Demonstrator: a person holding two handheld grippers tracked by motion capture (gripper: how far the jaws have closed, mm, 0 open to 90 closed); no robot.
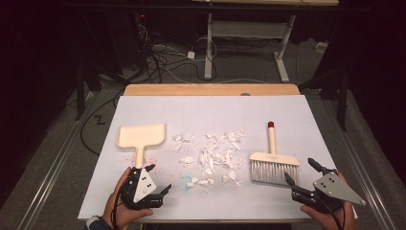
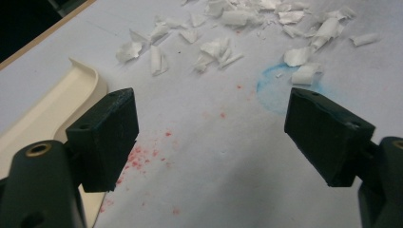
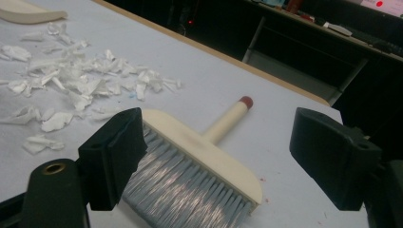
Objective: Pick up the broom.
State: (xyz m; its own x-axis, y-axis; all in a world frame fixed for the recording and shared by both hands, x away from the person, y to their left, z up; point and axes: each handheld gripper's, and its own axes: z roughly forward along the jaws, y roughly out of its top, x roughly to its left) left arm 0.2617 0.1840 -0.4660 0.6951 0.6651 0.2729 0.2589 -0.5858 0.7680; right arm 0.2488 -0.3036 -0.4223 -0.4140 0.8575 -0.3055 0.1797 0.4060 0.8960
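Both grippers are down at the near edge of the table (image 1: 210,108), and nothing is in either one. The left gripper (image 1: 158,179), at about seven o'clock on the white sheet, has its jaws spread wide and released; in the left gripper view the left gripper (image 2: 211,135) frames bare paper speckled with red flecks and a blue smudge (image 2: 273,92). Just beside its tip, at eleven o'clock from it, lies the cream dustpan (image 1: 141,137), handle pointing back at the person, pan end away. In the left gripper view the dustpan (image 2: 52,107) edge sits by the left jaw; whether they touch I cannot tell.

The right gripper (image 1: 300,171) waits at five o'clock on the sheet, jaws equally wide and holding nothing. At ten o'clock from it, just beside, lies the hand brush (image 1: 274,163), flat, grey bristles toward the person, red-tipped handle pointing to twelve. In the right gripper view the right gripper (image 3: 216,152) looks straight over the hand brush (image 3: 199,159), whose bristles sit close by the left jaw.

Between dustpan and brush, dead centre, the torn paper scraps (image 1: 213,153) lie scattered loosely, apart from both tools. The scraps (image 3: 71,90) spread to ten o'clock in the right gripper view.
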